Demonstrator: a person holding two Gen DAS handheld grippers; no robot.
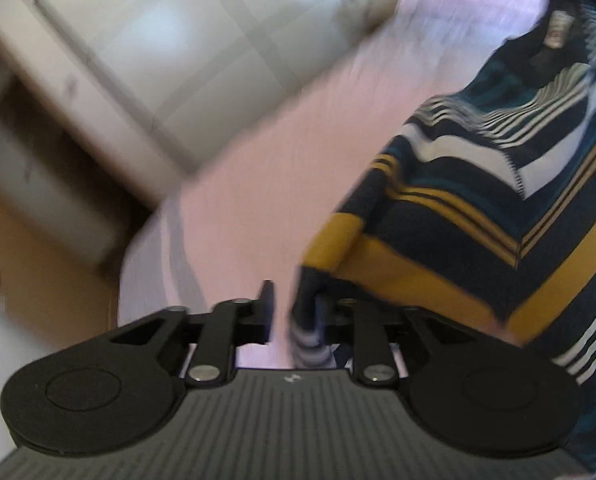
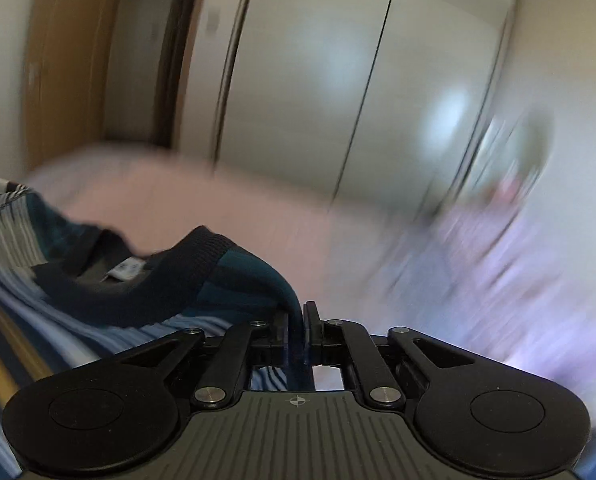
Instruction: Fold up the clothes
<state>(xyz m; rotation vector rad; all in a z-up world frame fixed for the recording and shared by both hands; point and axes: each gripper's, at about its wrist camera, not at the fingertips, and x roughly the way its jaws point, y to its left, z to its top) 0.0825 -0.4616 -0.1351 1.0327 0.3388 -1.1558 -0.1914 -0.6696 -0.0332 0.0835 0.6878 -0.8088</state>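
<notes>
The striped sweater (image 1: 478, 184), banded in navy, teal, white and mustard, lies spread on a pale pink bed sheet (image 1: 257, 168), filling the right side of the left wrist view, its dark ribbed collar and a small sewn label up toward the far right. One sleeve end, with a mustard band and a dark cuff, hangs down into the left gripper (image 1: 293, 312); the cuff lies against the right-hand finger, while a clear gap of pink sheet shows between the cloth and the left-hand finger, so the jaws stand parted and are not pinching the sleeve. From the right wrist view the sweater (image 2: 97, 280) lies to the left and ahead of the tool, collar and white label facing the camera, and a teal fold of the shoulder runs down from the collar straight into the right gripper (image 2: 295, 320). There the two fingers stand close together with the fabric sandwiched between them, gripping that fold. Beyond the bed in both views stand pale wardrobe doors (image 2: 338, 80) with a wooden door frame (image 2: 57, 60) beside them. Much of the surroundings is smeared by motion blur, including a purplish patch at the right of the right wrist view that cannot be made out.
</notes>
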